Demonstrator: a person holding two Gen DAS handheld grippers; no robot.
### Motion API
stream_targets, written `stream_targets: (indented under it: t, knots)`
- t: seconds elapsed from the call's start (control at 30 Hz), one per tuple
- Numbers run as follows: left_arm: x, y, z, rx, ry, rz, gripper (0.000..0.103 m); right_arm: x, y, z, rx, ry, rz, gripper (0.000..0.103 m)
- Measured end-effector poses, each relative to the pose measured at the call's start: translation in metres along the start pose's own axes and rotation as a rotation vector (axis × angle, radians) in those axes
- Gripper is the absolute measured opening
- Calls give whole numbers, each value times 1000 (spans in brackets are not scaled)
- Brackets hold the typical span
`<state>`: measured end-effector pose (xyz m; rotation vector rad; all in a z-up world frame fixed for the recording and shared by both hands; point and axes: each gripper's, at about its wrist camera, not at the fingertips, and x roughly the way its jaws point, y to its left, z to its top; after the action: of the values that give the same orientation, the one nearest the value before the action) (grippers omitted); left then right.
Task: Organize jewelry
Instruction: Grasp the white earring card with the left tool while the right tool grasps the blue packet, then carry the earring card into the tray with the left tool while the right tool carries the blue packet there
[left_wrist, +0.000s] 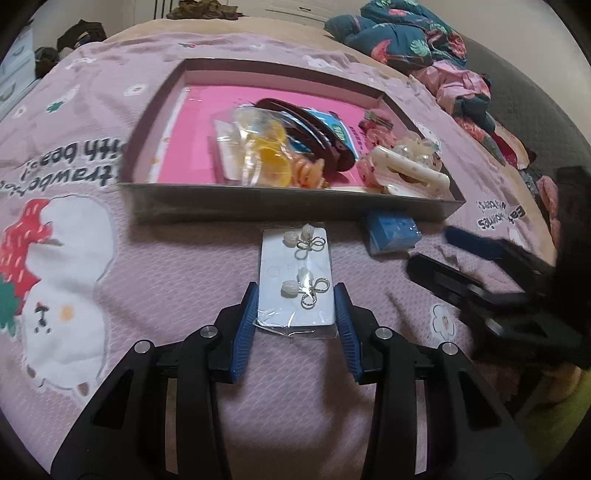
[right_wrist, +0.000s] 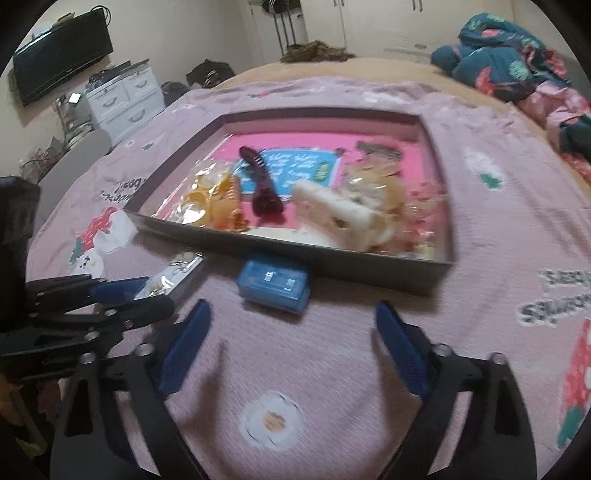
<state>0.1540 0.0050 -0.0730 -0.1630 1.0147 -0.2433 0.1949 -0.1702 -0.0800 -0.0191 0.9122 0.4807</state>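
A white earring card (left_wrist: 295, 284) in clear plastic, with two pairs of earrings, lies on the pink blanket in front of a shallow box (left_wrist: 288, 201). My left gripper (left_wrist: 295, 295) straddles the card's near end, blue fingers (left_wrist: 246, 314) close to its edges; whether they grip it I cannot tell. The box (right_wrist: 332, 264) holds hair clips, a dark comb clip (left_wrist: 314, 136) and packets. A small blue case (left_wrist: 393, 234) lies by the box front. My right gripper (right_wrist: 291, 314) is open and empty, just short of the blue case (right_wrist: 273, 286). The left gripper (right_wrist: 122, 295) and card (right_wrist: 173, 277) show at left.
The right gripper (left_wrist: 480, 273) shows at the right of the left wrist view. A heap of clothes (right_wrist: 517, 66) lies at the back right of the bed. White drawers (right_wrist: 125, 96) and a wall screen (right_wrist: 62, 55) stand beyond the bed's left side.
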Motion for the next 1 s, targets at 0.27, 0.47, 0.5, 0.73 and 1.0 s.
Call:
stream_targets:
  t: [0.27, 0.47, 0.5, 0.73, 1.0]
  knots:
    - [-17, 20, -5, -34, -22, 24, 32, 26, -1, 8, 47, 42, 34, 47]
    - [-29, 25, -5, -43, -49, 24, 32, 14, 8, 6, -1, 26, 51, 47]
    - [-31, 25, -5, -42, -53, 25, 32, 10, 10, 6, -9, 23, 55, 47]
    - [-48, 29, 2, -46, -87, 24, 32, -26, 20, 9, -40, -23, 85, 47]
    - [-63, 27, 27, -33, -133, 36, 32, -61, 21, 32, -63, -102, 89, 47]
